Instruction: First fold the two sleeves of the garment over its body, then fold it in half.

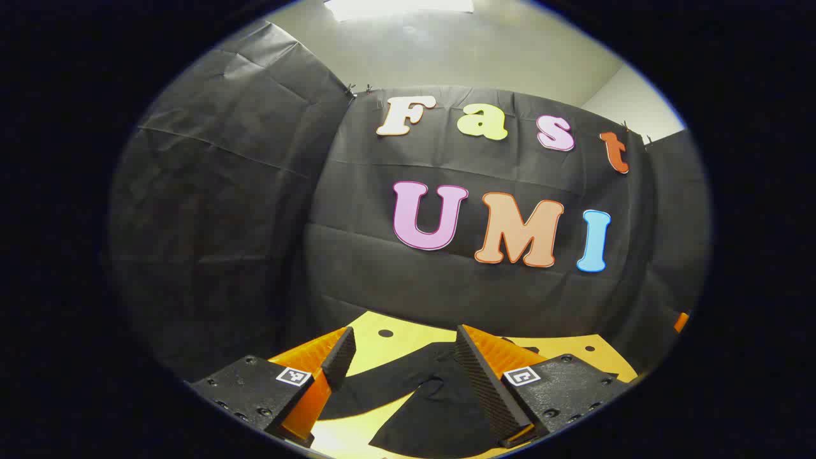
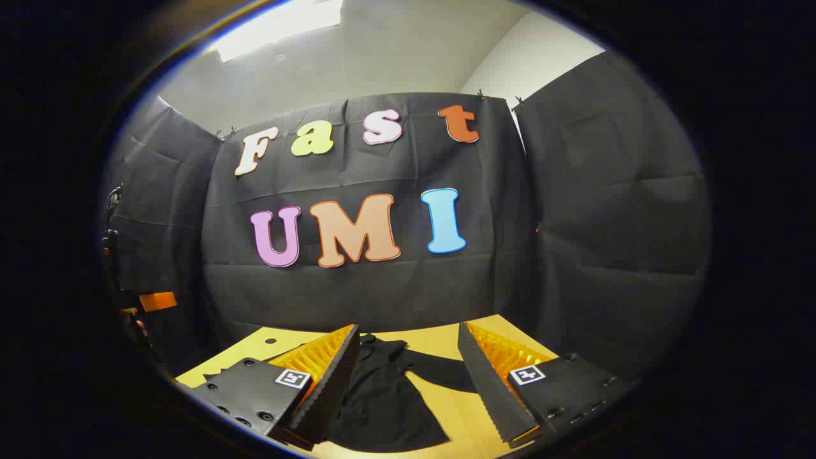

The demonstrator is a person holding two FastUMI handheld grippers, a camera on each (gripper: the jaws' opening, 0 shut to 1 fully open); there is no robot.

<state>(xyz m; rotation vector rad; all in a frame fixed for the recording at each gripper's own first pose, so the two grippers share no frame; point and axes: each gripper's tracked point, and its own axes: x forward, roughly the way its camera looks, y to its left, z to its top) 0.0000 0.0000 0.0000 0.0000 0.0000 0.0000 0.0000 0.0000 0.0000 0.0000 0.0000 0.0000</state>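
Item: black long-sleeved garment [image 1: 440,408], lying flat on the yellow bench [image 1: 376,347], sleeves spread out to either side. Judged light, limp and thin, liable to drag or bunch; best pinched at a sleeve's [image 2: 446,371] cuff end. Left hand-held gripper [image 1: 403,357]: fingers apart, above the cloth, empty. Right hand-held gripper [image 2: 408,357]: likewise apart, empty.

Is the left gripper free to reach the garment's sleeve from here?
Probably yes: the left gripper is open above the sleeve, spread flat on the table, with nothing between them.
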